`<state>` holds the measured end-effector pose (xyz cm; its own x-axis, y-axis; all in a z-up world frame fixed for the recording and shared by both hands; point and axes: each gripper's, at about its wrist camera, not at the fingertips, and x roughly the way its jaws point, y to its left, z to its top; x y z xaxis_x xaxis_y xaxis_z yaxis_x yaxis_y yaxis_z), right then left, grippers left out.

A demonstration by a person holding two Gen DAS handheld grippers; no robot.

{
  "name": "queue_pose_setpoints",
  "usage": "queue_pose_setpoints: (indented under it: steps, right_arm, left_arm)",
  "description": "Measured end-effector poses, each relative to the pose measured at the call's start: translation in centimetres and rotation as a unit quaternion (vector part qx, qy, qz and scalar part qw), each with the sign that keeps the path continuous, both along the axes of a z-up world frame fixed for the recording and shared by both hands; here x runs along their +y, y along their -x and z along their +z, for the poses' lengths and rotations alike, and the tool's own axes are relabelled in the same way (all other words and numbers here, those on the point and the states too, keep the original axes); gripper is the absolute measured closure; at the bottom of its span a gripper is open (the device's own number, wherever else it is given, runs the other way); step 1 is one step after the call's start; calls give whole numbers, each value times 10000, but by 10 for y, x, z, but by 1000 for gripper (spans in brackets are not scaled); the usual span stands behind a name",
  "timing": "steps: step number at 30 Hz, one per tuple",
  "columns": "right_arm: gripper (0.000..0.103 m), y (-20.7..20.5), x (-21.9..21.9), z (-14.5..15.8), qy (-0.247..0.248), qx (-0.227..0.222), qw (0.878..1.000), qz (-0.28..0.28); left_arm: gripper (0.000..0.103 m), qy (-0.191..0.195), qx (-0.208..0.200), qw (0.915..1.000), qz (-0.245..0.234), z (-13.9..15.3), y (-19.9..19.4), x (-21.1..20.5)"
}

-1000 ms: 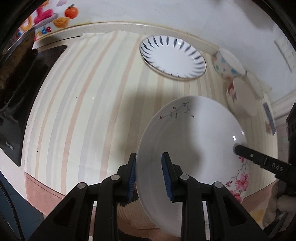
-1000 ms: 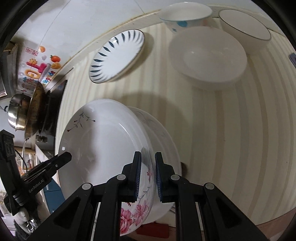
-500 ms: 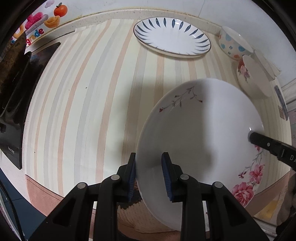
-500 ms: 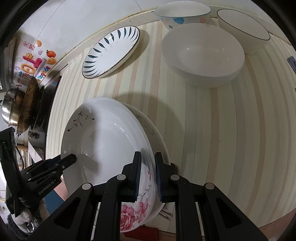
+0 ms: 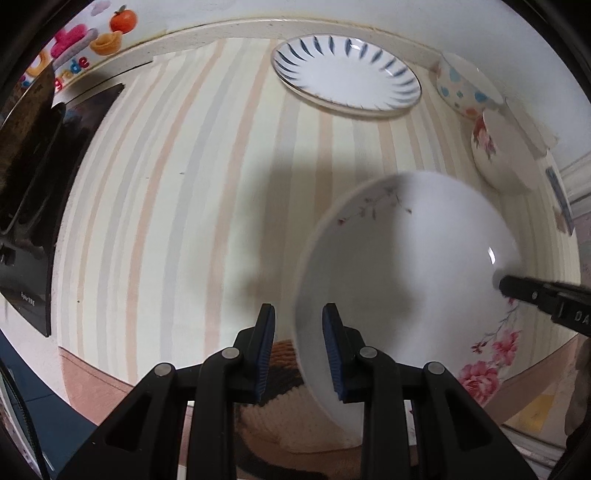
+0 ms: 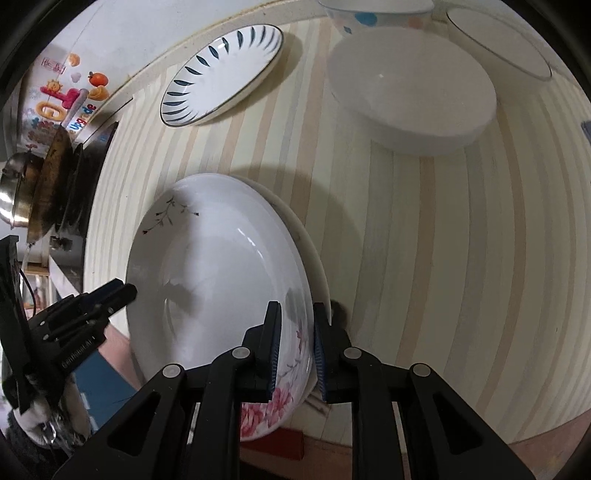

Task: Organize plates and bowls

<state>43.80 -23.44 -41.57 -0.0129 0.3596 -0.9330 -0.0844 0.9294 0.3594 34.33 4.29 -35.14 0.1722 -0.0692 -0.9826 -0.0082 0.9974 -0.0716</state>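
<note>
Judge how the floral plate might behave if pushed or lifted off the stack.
The floral plate is probably stiff and breakable, given its glossy, ceramic-looking glaze. That sheen also suggests a slippery rim. It appears to sit off-centre on another plate, seemingly past the counter edge, so a push might slide or tip it.

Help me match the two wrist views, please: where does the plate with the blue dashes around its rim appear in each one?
Left wrist view: the blue-dashed plate lies at top centre, near the back wall, left of the spotted bowl.
Right wrist view: the same plate lies at upper left, beside the back wall, left of the spotted bowl.
Shared landmark: the flowered plate at the near edge.
</note>
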Motion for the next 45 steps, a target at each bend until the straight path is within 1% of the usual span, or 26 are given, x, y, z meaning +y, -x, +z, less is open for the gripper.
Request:
queue_pose_setpoints:
  steps: [2, 3, 4, 7, 8, 10, 12, 14, 16, 18, 23, 26, 29, 31, 32, 36, 41, 45]
  right_arm:
    - [83, -2, -6, 2, -34, 156, 9998, -104]
    - [81, -5, -8, 5, 32, 193, 9997, -139]
    - [81, -8, -10, 8, -4, 185, 9997, -149]
    - [81, -27, -13, 28, -229, 74, 9989, -392]
    - [81, -38, -12, 36, -373, -11, 9981, -485]
    - [77, -61, -8, 45, -581, -149, 9961, -651]
    - [76, -95, 0, 49, -645, -326, 9943, -780]
    - [76, -126, 11, 47, -621, -464, 9936, -827]
    - [76, -155, 21, 37, -587, -479, 9933, -876]
    - [76, -182, 33, 23, -462, -448, 9940, -882]
    - [76, -220, 42, -5, -178, -433, 9953, -848]
    - [77, -231, 46, -15, -33, -479, 9956, -806]
    - [82, -234, 45, -22, 15, -503, 9957, -772]
    - [92, -237, 47, -25, 53, -538, 9958, -739]
    - [93, -238, 48, -26, 68, -566, 9958, -711]
    - [93, -240, 53, -27, 177, -723, 9954, -611]
    - [93, -238, 56, -28, 149, -700, 9958, -568]
    - [93, -233, 62, -24, 108, -633, 9965, -530]
  left_arm:
    - [79, 148, -37, 9999, 68, 11, -6, 5]
    - [79, 215, -101, 9997, 109, 20, -10, 9]
    - [78, 285, -180, 9993, 152, 30, -17, 12]
    - [78, 547, -398, 9975, 225, 56, -46, 19]
    - [72, 634, -452, 9967, 214, 61, -59, 21]
    - [71, 663, -526, 9961, 230, 65, -91, 25]
    - [71, 667, -515, 9960, 310, 59, -127, 30]
    - [71, 709, -392, 9960, 387, 49, -160, 34]
    - [71, 796, -232, 9957, 412, 34, -187, 37]
    - [71, 801, -116, 9959, 411, 17, -211, 37]
    - [71, 741, 100, 9966, 336, -17, -244, 32]
    - [71, 798, 192, 9962, 278, -32, -255, 29]
    - [72, 897, 262, 9953, 235, -44, -262, 28]
    - [78, 1025, 70, 9944, 237, -42, -264, 29]
    - [82, 981, 73, 9948, 261, -42, -266, 29]
    - [85, 976, -2, 9947, 316, -40, -264, 31]
    - [86, 792, -123, 9964, 258, -30, -254, 30]
    - [86, 808, -188, 9961, 291, -16, -247, 26]
